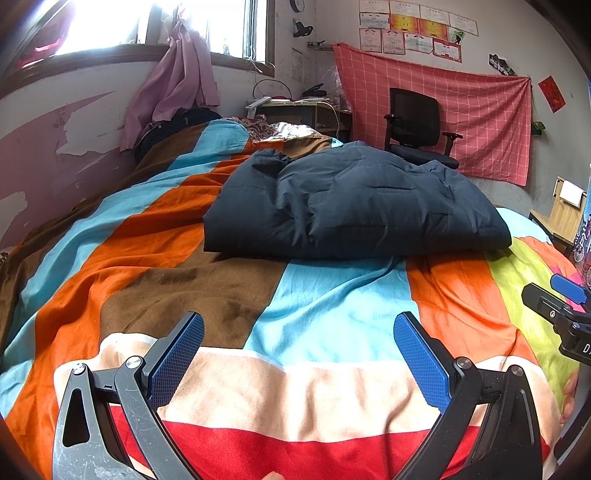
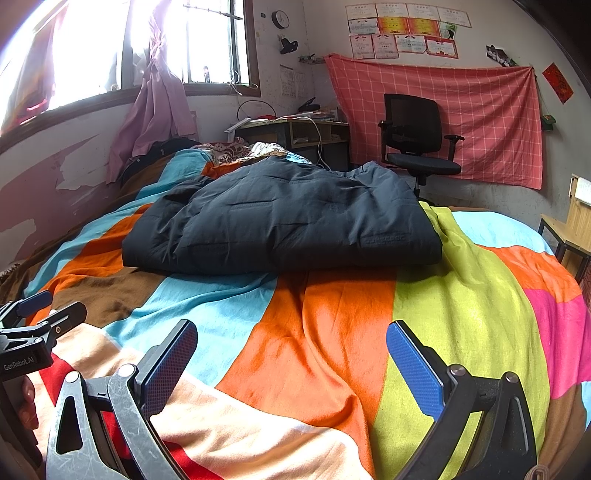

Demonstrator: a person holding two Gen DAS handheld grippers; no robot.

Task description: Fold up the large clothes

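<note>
Right wrist view, left gripper [image 2: 33,314] housing reads "GenRobot.AI"

Left gripper [image 1: 299,354] fingers spread wide, right gripper [image 2: 291,360] fingers likewise, side by side

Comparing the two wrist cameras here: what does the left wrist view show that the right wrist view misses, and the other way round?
Only the left wrist view shows the right gripper, entering at its right edge. Only the right wrist view shows the wall clock, the bottle on the windowsill, the bedspread's pink patch, and the left gripper at its left edge. Both show the folded dark blue padded jacket lying on the striped bedspread, the black office chair, the red checked cloth, and open, empty fingers.
</note>
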